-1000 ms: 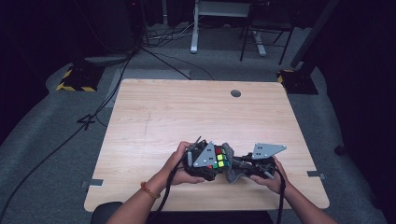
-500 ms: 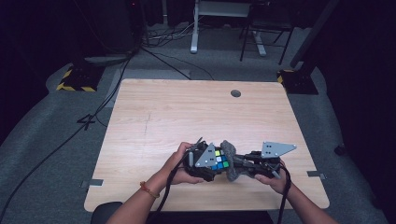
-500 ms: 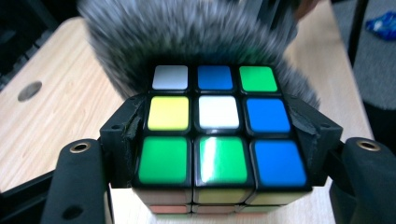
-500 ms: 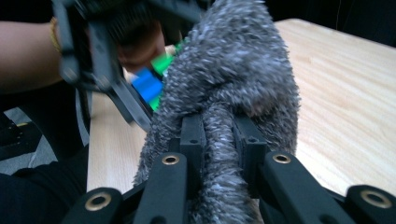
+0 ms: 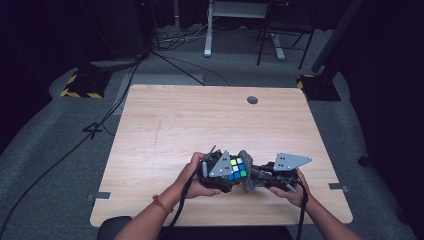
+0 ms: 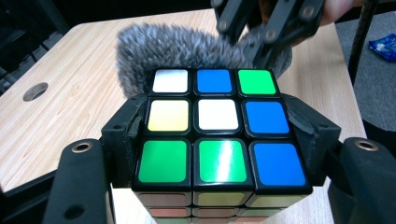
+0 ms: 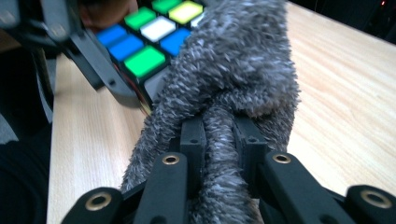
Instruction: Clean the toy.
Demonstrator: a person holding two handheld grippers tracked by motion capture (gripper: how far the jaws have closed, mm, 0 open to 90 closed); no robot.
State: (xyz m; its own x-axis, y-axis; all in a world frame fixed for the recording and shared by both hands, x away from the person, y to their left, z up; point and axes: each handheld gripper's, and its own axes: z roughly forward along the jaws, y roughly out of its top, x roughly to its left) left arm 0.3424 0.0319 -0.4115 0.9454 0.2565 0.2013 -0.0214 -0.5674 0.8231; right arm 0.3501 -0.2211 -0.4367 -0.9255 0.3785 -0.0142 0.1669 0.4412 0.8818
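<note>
A Rubik's cube (image 5: 235, 169) sits near the table's front edge, with my left gripper (image 5: 220, 174) shut on it. In the left gripper view the jaws clamp the cube (image 6: 215, 126) on both sides, and its top face shows white, blue, green and yellow tiles. My right gripper (image 5: 259, 176) is shut on a grey fuzzy cloth (image 5: 246, 156). The cloth (image 7: 233, 70) bulges out past the right gripper (image 7: 219, 135) and presses against the cube (image 7: 144, 37) on its far side. The cloth (image 6: 187, 49) rises behind the cube, below the right gripper (image 6: 266, 23).
The light wooden table (image 5: 200, 120) has a round cable hole (image 5: 252, 100) at the back right. Both hands hold the grippers close together at the front. Dark floor with cables and stands surrounds the table.
My right gripper has shifted against the cube with the cloth, its grey plate swinging right and then back a little. The left gripper still grips the cube in about the same spot.
</note>
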